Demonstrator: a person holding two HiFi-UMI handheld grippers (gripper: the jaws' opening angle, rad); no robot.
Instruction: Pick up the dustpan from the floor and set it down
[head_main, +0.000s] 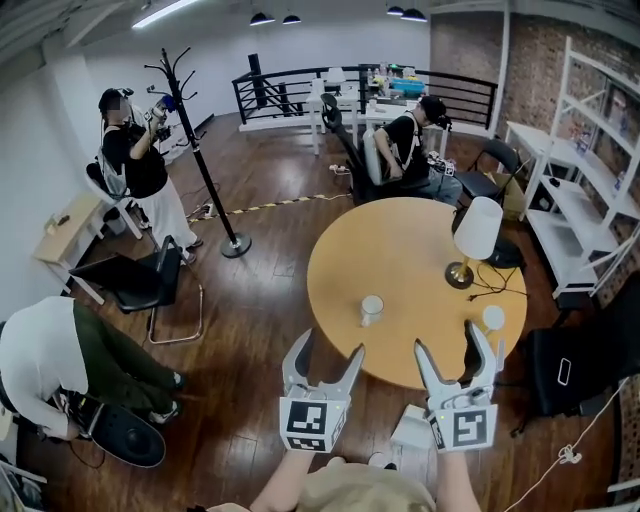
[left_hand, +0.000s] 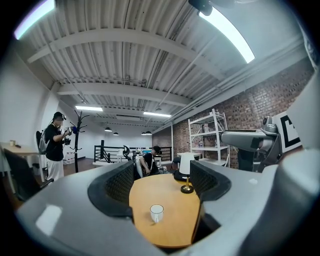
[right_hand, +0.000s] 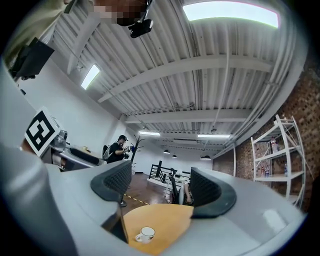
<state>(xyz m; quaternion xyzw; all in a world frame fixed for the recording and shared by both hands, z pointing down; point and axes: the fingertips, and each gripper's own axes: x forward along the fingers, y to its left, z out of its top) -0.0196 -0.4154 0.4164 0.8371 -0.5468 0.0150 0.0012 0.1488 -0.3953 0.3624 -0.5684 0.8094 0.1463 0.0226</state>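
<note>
I cannot pick out a dustpan in any view. In the head view my left gripper (head_main: 330, 347) and right gripper (head_main: 455, 340) are held up side by side at the near edge of a round wooden table (head_main: 400, 260). Both stand open with nothing between their jaws. The left gripper view looks level through its open jaws (left_hand: 160, 180) at a white cup (left_hand: 156, 213) and a white lamp (left_hand: 186, 172) on the table. The right gripper view looks slightly upward between its open jaws (right_hand: 160, 187), with the cup (right_hand: 145, 233) low in the frame.
A black chair (head_main: 140, 280) and a coat stand (head_main: 205, 170) are on the wood floor to the left. One person crouches at far left (head_main: 50, 360), one stands at back left, one sits behind the table. White shelves (head_main: 580, 200) line the right wall. A white object (head_main: 410, 435) lies by my feet.
</note>
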